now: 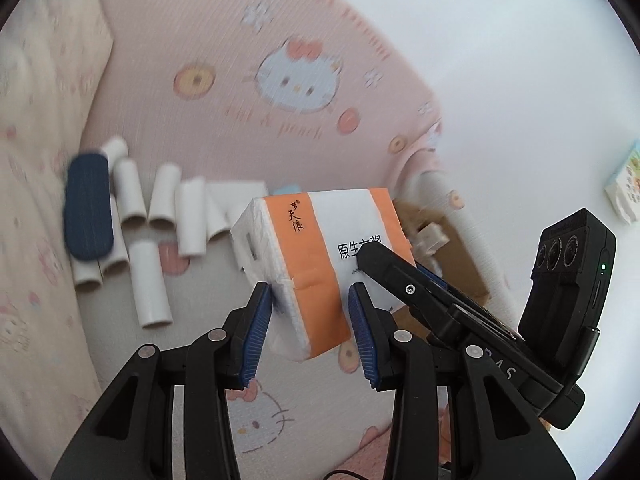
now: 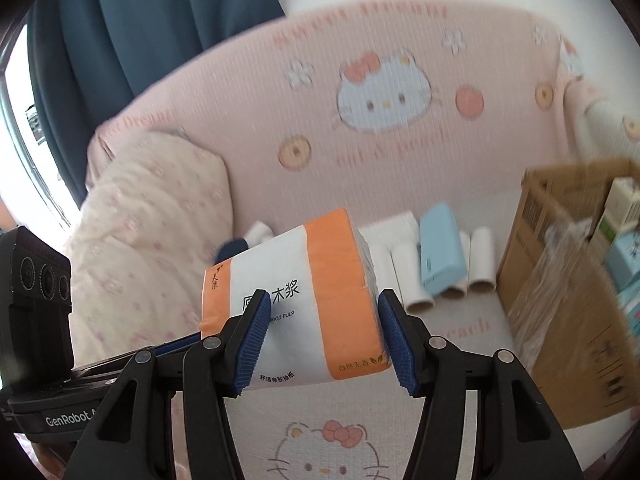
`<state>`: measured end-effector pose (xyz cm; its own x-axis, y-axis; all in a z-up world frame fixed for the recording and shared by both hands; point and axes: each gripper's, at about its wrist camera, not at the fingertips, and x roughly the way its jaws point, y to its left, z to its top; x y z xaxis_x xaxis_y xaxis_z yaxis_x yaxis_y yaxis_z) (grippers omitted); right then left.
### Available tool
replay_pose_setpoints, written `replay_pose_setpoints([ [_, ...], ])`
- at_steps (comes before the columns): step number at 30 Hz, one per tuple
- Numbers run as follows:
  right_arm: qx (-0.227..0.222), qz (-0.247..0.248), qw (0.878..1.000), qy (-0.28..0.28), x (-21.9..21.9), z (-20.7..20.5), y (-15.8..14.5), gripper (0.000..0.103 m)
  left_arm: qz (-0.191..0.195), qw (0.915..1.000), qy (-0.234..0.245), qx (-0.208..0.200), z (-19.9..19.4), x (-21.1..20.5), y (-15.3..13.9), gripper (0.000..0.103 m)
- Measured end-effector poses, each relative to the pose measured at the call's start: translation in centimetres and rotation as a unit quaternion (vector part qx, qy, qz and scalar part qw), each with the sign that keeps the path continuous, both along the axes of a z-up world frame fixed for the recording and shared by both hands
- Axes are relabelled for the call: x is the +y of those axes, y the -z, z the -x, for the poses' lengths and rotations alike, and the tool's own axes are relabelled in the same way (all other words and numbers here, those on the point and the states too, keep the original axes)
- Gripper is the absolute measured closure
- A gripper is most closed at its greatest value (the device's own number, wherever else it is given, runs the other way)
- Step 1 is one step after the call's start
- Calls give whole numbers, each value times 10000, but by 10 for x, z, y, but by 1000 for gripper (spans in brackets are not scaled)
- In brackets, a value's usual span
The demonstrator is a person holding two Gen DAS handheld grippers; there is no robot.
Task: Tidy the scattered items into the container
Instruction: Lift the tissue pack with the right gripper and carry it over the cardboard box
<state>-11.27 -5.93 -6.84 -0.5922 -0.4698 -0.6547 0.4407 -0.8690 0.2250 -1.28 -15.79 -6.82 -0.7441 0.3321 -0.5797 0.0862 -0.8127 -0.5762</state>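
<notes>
An orange-and-white tissue pack (image 1: 320,248) (image 2: 304,280) hangs above the pink cartoon-print sofa seat, held from two sides. My left gripper (image 1: 310,292) is shut on its near end, both blue pads pressing the wrapper. My right gripper (image 2: 324,298) clamps the pack across its width; one of its black fingers (image 1: 384,268) lies on the pack's right side in the left wrist view. The cardboard box (image 2: 560,340) (image 1: 460,264) stands at the seat's right end with packets inside. White paper rolls (image 1: 160,196) (image 2: 412,268) lie along the backrest.
A dark blue oval case (image 1: 86,208) rests on the rolls at the left. A light blue pack (image 2: 440,248) lies on the rolls near the box. A floral pillow (image 2: 152,220) fills the left end of the sofa. A small printed box (image 1: 626,188) sits on the white floor.
</notes>
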Motion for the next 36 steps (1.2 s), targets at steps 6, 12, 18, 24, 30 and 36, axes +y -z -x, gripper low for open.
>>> replay_pose_setpoints([
  [6, 498, 106, 9987, 6, -2, -18, -46, 49, 144, 9989, -41, 446, -17, 3, -37, 61],
  [12, 872, 161, 9961, 3, 4, -33, -82, 49, 386, 9968, -3, 706, -27, 16, -76, 61],
  [18, 1049, 304, 9938, 185, 24, -36, -103, 49, 591, 9946, 156, 842, -18, 41, -98, 61],
  [24, 1056, 368, 9922, 554, 62, -29, -103, 49, 698, 9928, 513, 832, 5, 78, -94, 61],
  [30, 981, 448, 9882, 1088, 112, -11, -101, 49, 756, 9885, 1028, 814, 42, 120, -91, 61],
  [36, 865, 458, 9836, 1515, 161, 13, -99, 49, 730, 9834, 1439, 827, 86, 160, -91, 61],
])
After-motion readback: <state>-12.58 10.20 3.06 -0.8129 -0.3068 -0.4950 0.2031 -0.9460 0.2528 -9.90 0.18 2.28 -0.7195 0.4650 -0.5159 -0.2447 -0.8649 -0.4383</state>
